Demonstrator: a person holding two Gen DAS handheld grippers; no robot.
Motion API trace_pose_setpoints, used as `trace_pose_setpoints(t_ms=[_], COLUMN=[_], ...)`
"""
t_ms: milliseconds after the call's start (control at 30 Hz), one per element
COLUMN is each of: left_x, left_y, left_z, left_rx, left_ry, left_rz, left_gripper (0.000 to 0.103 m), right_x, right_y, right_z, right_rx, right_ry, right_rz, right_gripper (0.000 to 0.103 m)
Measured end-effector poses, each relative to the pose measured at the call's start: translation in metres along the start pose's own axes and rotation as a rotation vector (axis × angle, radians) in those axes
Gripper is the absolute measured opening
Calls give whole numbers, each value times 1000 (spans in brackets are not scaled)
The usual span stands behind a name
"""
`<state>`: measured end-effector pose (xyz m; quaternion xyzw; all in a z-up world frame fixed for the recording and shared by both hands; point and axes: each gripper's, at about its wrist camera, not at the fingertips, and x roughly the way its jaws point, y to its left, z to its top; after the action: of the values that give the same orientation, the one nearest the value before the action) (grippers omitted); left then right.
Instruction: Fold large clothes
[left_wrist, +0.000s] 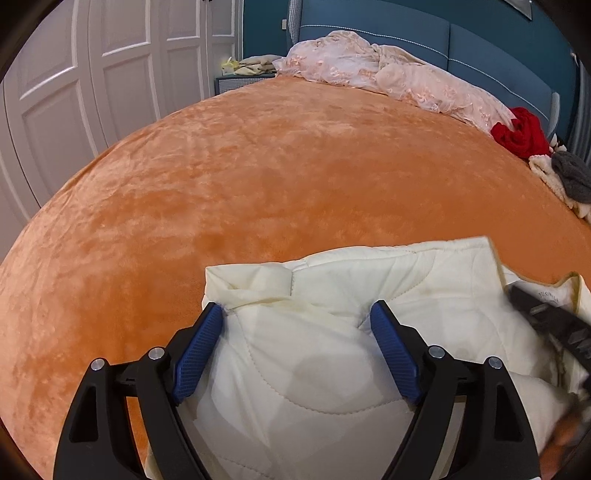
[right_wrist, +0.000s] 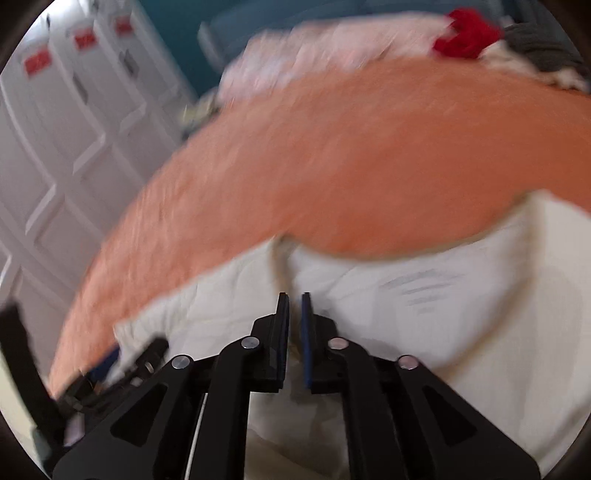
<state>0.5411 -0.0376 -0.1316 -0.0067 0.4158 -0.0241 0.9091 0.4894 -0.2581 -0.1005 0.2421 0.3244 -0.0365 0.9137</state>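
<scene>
Cream quilt (left_wrist: 332, 332) lies bunched at the near edge of the orange bed (left_wrist: 258, 166), the left gripper (left_wrist: 295, 314) spread wide over its folds without pinching, the right gripper (right_wrist: 294, 299) nearly closed on a thin hem.

Each black plastic two-finger claw (left_wrist: 295, 314) (right_wrist: 294, 299) carries ribbed blue rubber pads (left_wrist: 197, 350) and round silver pivot screws (left_wrist: 156, 353).

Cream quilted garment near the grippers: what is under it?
The cream quilted garment lies on the orange plush bedspread, which shows all around its far edge. Whatever sits directly beneath the garment is covered by its folds.
</scene>
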Motion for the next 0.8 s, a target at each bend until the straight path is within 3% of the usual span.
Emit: trace_pose_setpoints(t_ms=[100,167,233,300,400,500,567,600,800], left_x=[0,-3,-13,-30,-66,-86,-90,-90,-56], left_y=[1,1,-1,-3,-23,-80,-115,-142,-228], left_z=[1,2,8,13,24,34,33,30,5], left_rx=[-7,-8,2,9,28,109,158,203,293], left_ry=[4,7,10,-15,-78,-52,-26,-8,119], left_rz=[4,9,-8,-51,-181,-316,-367,-392,-388], left_gripper=[83,84,84,84,84,84,84,84,83], right_x=[-45,-69,-90,-108,-121,-121,-115,-110,-83], right_y=[-36,-61,-87,-117,-153,-186,-196,-196,-184], right_z=[10,18,28,38,46,48,48,49,47], right_rx=[96,126,128,124,157,230,252,246,161], right_ry=[-59,-66,-69,-61,-61,-47,-8,15,148], right_rz=[19,4,-39,-86,-131,-143,-119,-110,-76], right_gripper=[15,35,47,47,47,45,23,20,19])
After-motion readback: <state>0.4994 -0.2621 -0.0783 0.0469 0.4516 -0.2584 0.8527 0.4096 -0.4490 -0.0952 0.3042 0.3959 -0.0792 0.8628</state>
